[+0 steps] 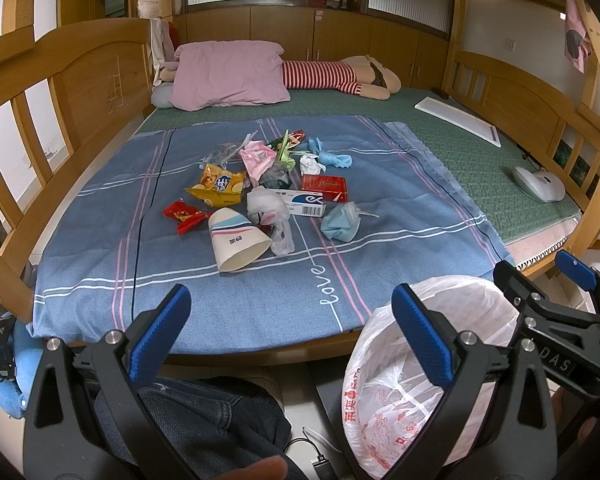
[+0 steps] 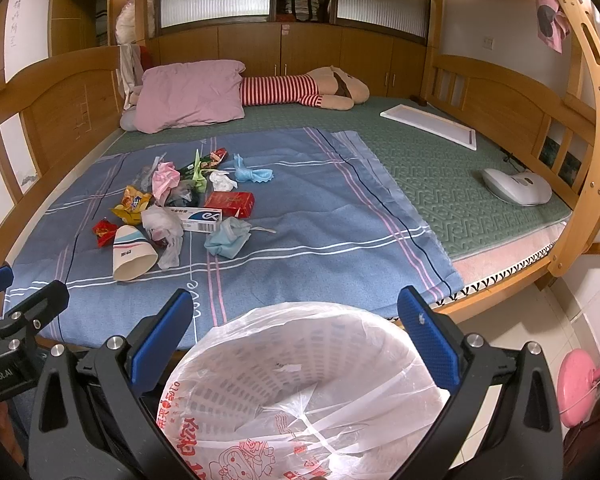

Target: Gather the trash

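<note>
Blue sheet (image 1: 100,248) on the bed, trash heaped at its middle, both our grippers held back off the near edge.

Wooden rails (image 1: 40,92) close the bed's left and right sides. We see bare sheet all round the trash pile (image 1: 260,192): paper cup (image 1: 238,240) nearest us, snack bag (image 1: 216,188), red box (image 1: 325,187), crumpled mask (image 1: 340,222); the pieces behind overlap and blur. Our left gripper (image 1: 292,320) has its jaws wide apart, empty. Our right gripper (image 2: 296,320) likewise gapes empty above the bag-lined bin (image 2: 300,380), whose lower half is cut off.
</note>
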A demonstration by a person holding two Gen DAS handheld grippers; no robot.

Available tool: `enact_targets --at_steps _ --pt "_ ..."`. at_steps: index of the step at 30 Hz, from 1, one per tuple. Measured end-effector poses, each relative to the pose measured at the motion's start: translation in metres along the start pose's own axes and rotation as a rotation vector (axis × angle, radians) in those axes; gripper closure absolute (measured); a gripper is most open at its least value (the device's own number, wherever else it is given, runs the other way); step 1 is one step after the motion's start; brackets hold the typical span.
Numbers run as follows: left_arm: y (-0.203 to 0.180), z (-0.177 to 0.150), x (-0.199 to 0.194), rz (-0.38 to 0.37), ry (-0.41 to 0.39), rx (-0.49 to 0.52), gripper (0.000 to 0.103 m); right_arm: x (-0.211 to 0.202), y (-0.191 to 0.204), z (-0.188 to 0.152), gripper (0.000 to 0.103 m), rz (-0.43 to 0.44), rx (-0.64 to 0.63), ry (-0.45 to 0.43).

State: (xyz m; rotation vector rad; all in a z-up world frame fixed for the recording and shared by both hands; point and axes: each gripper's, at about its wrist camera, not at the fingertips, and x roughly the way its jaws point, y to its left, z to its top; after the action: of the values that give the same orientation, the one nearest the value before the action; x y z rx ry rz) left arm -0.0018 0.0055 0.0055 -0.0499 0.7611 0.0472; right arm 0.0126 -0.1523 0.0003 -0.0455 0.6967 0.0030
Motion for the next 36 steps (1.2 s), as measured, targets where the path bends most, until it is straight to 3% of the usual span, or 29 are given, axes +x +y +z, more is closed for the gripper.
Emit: enact_targets --at_steps 6,9,11,12,13,14,16,19,21,22,23,24,27,28,29,30,33,36 --pt "0.003 0.000 0.001 0.004 -0.001 0.003 0.003 0.000 -0.002 -0.001 0.003 -0.001 0.002 -0.002" --pt "0.024 0.003 0.012 0.046 -0.006 -0.018 0.003 -0.007 -0.004 0.003 0.003 -0.047 -0.001 -0.051" --pt "0.047 0.007 0.038 0.046 0.065 -0.048 0.003 -0.011 -0.009 0.008 0.003 -0.073 0.001 -0.082" --pt "0.065 0.008 0.059 -0.004 0.144 -0.084 0.004 -0.010 -0.011 0.010 0.003 -0.078 0.003 -0.079" --pt "0.077 0.008 0.073 -0.059 0.186 -0.120 0.015 0.001 -0.012 0.015 0.003 -0.041 0.004 -0.023" --pt "0.090 0.007 0.086 -0.100 0.221 -0.161 0.040 0.009 -0.014 0.016 0.003 -0.010 0.007 0.008" --pt "0.113 0.005 0.113 -0.114 0.286 -0.232 0.057 0.030 -0.017 0.017 0.003 0.069 0.040 0.073" --pt "0.129 0.015 0.141 -0.093 0.282 -0.245 0.054 0.046 -0.016 0.018 0.003 0.085 0.074 0.085" --pt "0.138 0.026 0.165 -0.150 0.295 -0.325 0.037 0.055 -0.013 0.020 0.004 0.098 0.084 0.107" --pt "0.140 0.031 0.176 -0.167 0.299 -0.352 0.021 0.065 -0.008 0.022 0.004 0.109 0.090 0.131" --pt "0.141 0.036 0.190 -0.167 0.298 -0.375 0.013 0.068 -0.007 0.023 0.004 0.113 0.092 0.140" --pt "0.136 0.040 0.200 -0.148 0.299 -0.376 0.011 0.073 -0.005 0.025 0.004 0.114 0.094 0.147" --pt "0.134 0.043 0.244 -0.087 0.337 -0.391 0.011 0.091 0.002 0.032 0.004 0.112 0.076 0.175" --pt "0.136 0.040 0.250 -0.093 0.355 -0.412 0.015 0.104 0.009 0.037 0.004 0.116 0.063 0.198" --pt "0.138 0.037 0.256 -0.099 0.369 -0.442 0.031 0.113 0.011 0.040 0.004 0.124 0.058 0.212" --pt "0.138 0.034 0.262 -0.111 0.394 -0.448 0.038 0.127 0.017 0.045 0.004 0.136 0.054 0.235" --pt "0.136 0.026 0.275 -0.154 0.439 -0.454 0.043 0.175 0.040 0.059 0.004 0.164 0.034 0.296" --pt "0.135 0.026 0.272 -0.141 0.404 -0.413 0.050 0.230 0.066 0.070 0.004 0.182 0.057 0.366"
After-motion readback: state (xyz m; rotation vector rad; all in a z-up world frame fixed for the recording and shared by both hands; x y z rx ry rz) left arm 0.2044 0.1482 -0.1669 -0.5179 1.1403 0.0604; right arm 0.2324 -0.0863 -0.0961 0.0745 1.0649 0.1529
